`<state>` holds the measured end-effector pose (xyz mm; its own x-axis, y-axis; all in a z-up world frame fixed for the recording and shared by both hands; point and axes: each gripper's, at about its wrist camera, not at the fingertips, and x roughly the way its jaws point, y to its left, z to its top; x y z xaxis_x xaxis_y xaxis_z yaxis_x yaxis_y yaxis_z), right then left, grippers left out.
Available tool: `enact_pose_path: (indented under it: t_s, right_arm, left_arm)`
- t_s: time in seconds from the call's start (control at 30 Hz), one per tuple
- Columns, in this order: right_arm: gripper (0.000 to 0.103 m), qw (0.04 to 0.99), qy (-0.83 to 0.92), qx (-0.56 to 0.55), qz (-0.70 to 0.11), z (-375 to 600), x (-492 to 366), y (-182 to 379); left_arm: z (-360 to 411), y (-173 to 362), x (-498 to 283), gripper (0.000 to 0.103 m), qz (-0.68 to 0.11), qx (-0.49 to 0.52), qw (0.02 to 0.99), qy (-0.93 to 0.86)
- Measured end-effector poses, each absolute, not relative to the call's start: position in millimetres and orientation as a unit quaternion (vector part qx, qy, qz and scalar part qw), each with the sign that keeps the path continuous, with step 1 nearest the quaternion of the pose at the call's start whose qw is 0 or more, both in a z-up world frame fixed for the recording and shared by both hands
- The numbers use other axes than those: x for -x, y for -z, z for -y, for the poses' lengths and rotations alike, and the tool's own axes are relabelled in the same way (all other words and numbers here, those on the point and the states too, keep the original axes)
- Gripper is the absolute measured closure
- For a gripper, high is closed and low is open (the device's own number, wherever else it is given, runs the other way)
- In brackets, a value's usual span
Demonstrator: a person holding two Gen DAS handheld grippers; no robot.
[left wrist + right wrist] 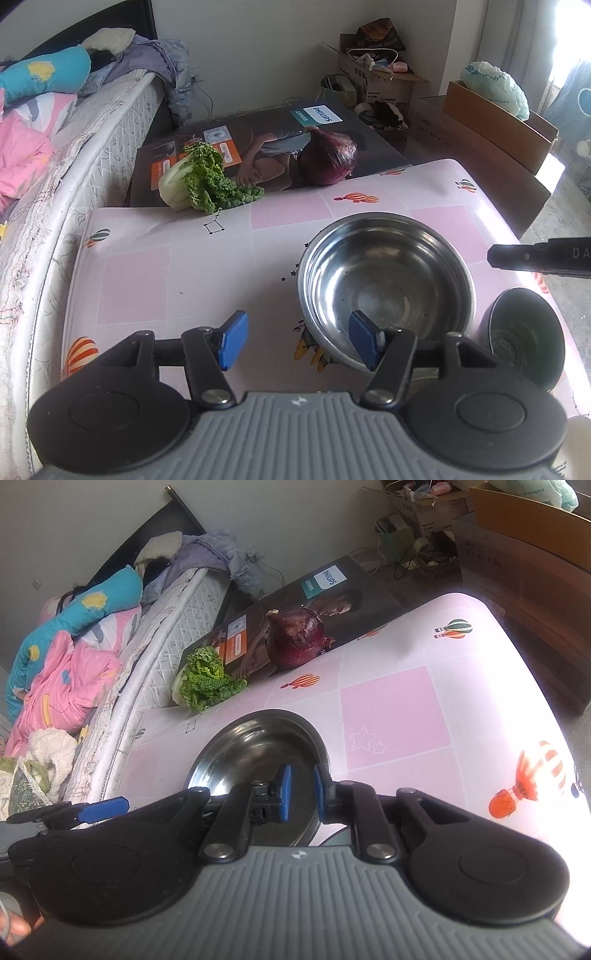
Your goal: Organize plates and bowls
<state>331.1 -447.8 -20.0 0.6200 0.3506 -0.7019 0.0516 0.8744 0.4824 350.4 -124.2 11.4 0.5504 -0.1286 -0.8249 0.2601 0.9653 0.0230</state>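
A steel bowl point(386, 284) sits on the pink patterned table point(177, 280). A smaller dark bowl point(524, 338) stands just right of it. My left gripper point(299, 339) is open, its right pad over the steel bowl's near rim, its left pad over the table. In the right wrist view the steel bowl point(255, 746) lies under my right gripper point(301, 794). The jaws stand a narrow gap apart, above the bowl's right rim, with nothing between the blue pads. The right gripper's finger point(532, 256) shows at the left wrist view's right edge.
A green leafy vegetable point(201, 181) and a red onion point(328, 155) lie on a Philips box point(258, 147) behind the table. A bed point(55, 147) with bedding runs along the left. Cardboard boxes point(491, 122) stand at the back right.
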Motion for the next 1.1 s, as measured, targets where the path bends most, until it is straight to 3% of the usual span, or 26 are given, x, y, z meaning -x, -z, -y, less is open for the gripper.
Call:
enact_pose_path:
  t_s: [0.37, 0.67, 1.1]
  right_arm:
    - [0.086, 0.879, -0.095, -0.231, -0.406, 461.4, -252.4, -27.6]
    - [0.070, 0.886, -0.090, -0.229, -0.392, 475.8, -184.1, -51.8]
    - [0.066, 0.890, -0.084, -0.230, -0.384, 497.9, -132.7, -62.1]
  left_arm:
    - [129.9, -33.4, -292.4, 0.032, -0.460, -0.041, 0.871, 0.170]
    - [140.2, -42.2, -248.7, 0.032, -0.450, -0.037, 0.871, 0.194]
    - [162.2, -42.3, -223.2, 0.032, -0.441, -0.035, 0.870, 0.218]
